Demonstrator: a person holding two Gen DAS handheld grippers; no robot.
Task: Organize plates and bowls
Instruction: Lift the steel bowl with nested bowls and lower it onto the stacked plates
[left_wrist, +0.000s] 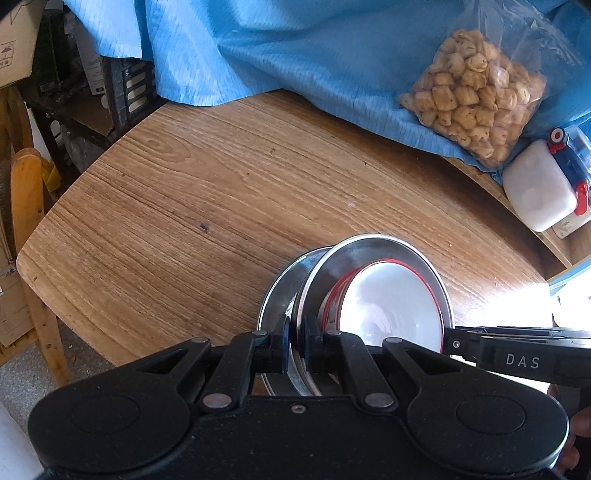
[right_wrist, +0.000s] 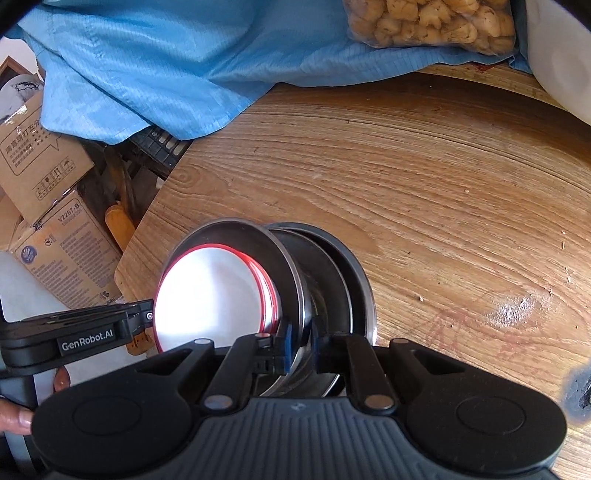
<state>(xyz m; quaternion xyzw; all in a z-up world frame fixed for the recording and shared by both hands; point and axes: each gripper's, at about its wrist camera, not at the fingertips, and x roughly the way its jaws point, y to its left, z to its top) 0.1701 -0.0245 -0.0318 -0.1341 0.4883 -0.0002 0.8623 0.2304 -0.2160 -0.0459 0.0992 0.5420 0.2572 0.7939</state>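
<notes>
A stack of steel bowls (left_wrist: 373, 254) sits nested near the wooden counter's (left_wrist: 207, 192) front edge. Inside the top one lie white plates with red rims (left_wrist: 391, 302), stacked together. The whole stack appears tilted, its openings turned sideways rather than straight up.

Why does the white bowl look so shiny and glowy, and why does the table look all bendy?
Left wrist view: strong light from the right washes out the white bowl and the table edge beside it. Right wrist view: the bowl glares too. Both views: the fisheye lens curves the table's straight edges.
</notes>
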